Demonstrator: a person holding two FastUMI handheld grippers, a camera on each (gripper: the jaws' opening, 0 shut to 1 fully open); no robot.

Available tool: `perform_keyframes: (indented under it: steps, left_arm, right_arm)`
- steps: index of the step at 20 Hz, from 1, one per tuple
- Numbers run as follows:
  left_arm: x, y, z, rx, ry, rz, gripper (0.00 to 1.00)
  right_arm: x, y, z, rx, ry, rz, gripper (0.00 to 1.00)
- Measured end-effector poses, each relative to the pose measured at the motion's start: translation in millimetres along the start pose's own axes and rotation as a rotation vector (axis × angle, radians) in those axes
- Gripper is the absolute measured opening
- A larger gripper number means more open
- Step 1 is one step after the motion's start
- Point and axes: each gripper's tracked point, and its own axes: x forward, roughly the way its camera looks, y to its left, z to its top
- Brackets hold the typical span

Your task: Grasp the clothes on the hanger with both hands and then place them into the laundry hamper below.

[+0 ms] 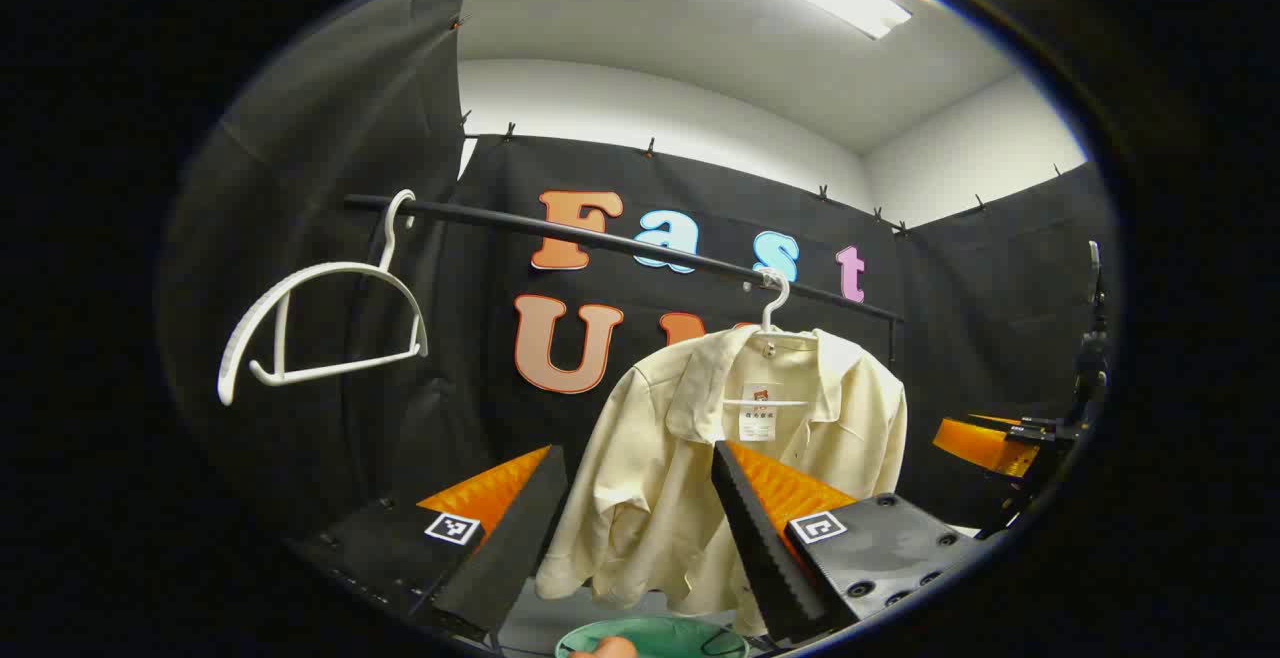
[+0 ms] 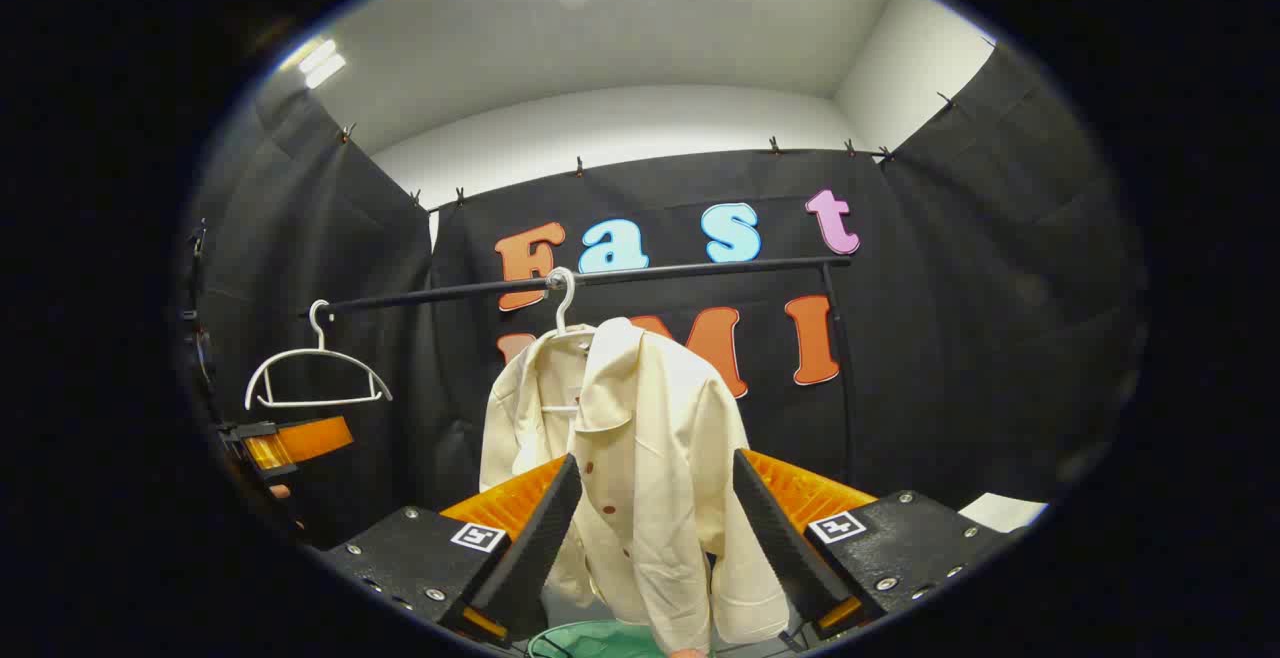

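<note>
Cream shirt (image 1: 740, 438) hangs on its hanger (image 1: 772, 300) from the rail (image 2: 600, 280), so nothing is grasped yet; both grabs and the drop remain. Left gripper (image 1: 640, 528) and right gripper (image 2: 655, 528) have their fingers spread, framing the cloth from nearby without touching it. Below, the green hamper (image 1: 650, 636) rim shows at the near edge. A spare hanger (image 1: 320, 323) hangs well to the left, leaving open room around the shirt.

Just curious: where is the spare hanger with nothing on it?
The empty hanger hangs near the rail's left end in both views, left of the cream shirt.
</note>
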Motion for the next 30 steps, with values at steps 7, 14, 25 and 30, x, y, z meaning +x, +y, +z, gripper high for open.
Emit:
perform_keyframes:
  steps: [7,14,25,30]
  left_arm:
    - [21.2,6.0,-19.6,0.012,0.041,0.027,0.97]
    - [30.3,8.5,-22.4,0.036,0.041,0.063,0.97]
    - [50.1,-3.2,-42.7,0.051,0.065,0.041,0.97]
    - [50.8,-0.3,-52.7,0.061,0.080,0.039,0.96]
  right_arm:
    - [15.1,6.1,-7.1,-0.038,-0.009,0.002,0.94]
    - [20.8,4.3,-8.3,-0.042,-0.019,0.006,0.94]
    - [44.7,10.6,-40.3,-0.082,0.015,-0.036,0.94]
    - [68.2,30.6,-61.1,-0.126,0.017,-0.059,0.94]
